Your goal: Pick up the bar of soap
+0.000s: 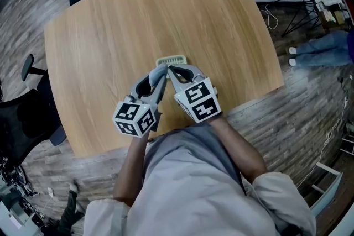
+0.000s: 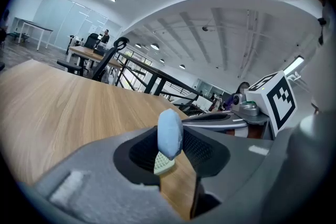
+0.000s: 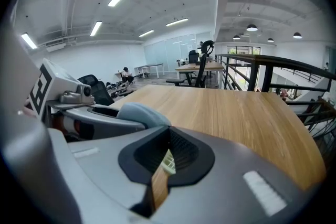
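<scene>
soap bar (image 2: 170,134) is clamped upright in your left gripper (image 2: 171,150), dish (image 1: 171,59) just beyond at twelve o'clock; slick, it could squirt free if you tilt. right gripper (image 3: 169,152) looks closed, empty.

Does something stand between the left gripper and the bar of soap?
Nothing visible does. The bar of soap is already clamped between the jaws of the left gripper, above the slatted soap dish. The right gripper is close beside it, not in between.
</scene>
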`<state>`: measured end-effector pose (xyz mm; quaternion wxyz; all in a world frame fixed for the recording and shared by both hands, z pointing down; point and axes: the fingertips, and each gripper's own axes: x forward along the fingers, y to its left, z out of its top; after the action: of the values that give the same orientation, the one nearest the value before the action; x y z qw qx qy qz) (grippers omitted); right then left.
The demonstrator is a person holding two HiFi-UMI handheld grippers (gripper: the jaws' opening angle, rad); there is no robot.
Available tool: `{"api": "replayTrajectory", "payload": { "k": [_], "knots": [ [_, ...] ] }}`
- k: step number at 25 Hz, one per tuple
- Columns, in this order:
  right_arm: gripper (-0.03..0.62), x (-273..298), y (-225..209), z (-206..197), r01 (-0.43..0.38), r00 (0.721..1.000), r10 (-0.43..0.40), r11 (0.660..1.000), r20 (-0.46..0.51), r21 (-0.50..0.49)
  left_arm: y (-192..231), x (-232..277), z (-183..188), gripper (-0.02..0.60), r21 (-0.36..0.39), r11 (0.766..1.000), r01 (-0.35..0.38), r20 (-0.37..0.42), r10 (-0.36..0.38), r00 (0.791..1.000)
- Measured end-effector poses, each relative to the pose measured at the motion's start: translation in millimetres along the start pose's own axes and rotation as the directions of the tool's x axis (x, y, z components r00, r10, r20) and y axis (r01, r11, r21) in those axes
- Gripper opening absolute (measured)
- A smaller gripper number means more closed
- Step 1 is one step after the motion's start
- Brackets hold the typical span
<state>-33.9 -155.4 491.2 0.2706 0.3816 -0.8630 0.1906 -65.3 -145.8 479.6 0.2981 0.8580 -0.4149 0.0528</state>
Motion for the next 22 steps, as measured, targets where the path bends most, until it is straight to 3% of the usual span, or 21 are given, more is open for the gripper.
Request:
{"api": "replayTrajectory", "payload": {
  "k": [11, 22],
  "knots": [
    [0.000, -35.2, 13.9, 35.7, 0.024, 0.992, -0.023, 1.000, 0.123, -0.006, -20.4, -22.3, 34.4, 0.127, 0.083, 0.997, 0.011, 0.081, -0.017, 0.997],
    [0.000, -71.9, 27.3, 81.9, 0.055, 0.956, -0.048, 0.998, 0.290, -0.015, -33.9, -48.5, 74.9, 0.127, 0.172, 0.985, -0.007, 0.171, -0.022, 0.985]
  ]
}}
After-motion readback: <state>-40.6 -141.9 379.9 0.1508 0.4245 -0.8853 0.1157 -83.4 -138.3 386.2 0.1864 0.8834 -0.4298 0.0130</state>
